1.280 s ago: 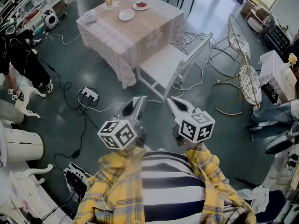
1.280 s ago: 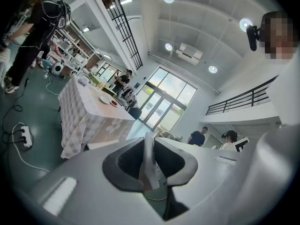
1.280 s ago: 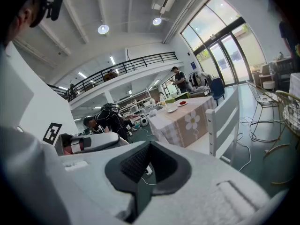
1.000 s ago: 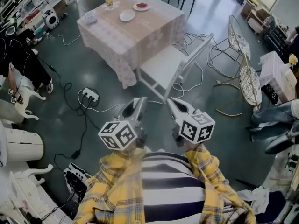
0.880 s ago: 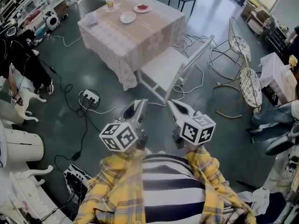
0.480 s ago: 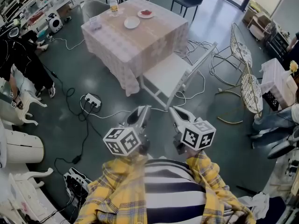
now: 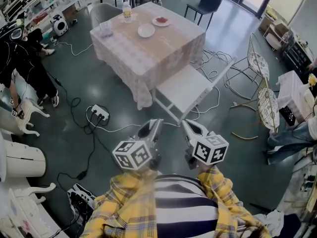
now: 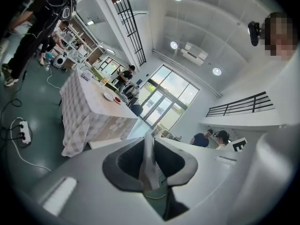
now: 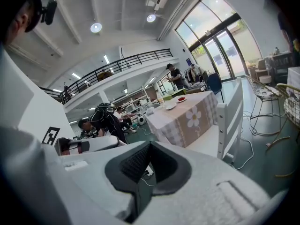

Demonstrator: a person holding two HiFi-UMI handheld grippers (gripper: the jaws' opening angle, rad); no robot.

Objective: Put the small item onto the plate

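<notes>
A table (image 7: pixel 168 51) with a checked cloth stands far ahead. On it lie an empty white plate (image 7: pixel 146 30) and a small dish with something red (image 7: pixel 161 21). Both grippers are held close to my body, well short of the table. My left gripper (image 7: pixel 155 123) and right gripper (image 7: pixel 187 125) point toward the table, with jaws together and nothing between them. The left gripper view shows its gripper (image 8: pixel 148 138) shut, with the plate (image 8: pixel 108 96) far off. In the right gripper view its gripper (image 9: pixel 149 147) is shut too, and the plate (image 9: pixel 171 106) is distant.
A white chair (image 7: pixel 190 87) stands between me and the table. Cables and a power strip (image 7: pixel 99 113) lie on the floor at left. A bottle (image 7: pixel 127 11) and a clear container (image 7: pixel 105 29) are on the table. Wire chairs (image 7: pixel 267 103) stand at right, a person (image 7: pixel 22 58) at left.
The table and chair have drifted lower in the head view, so they are nearer. Both grippers stay shut and keep their place in front of my body.
</notes>
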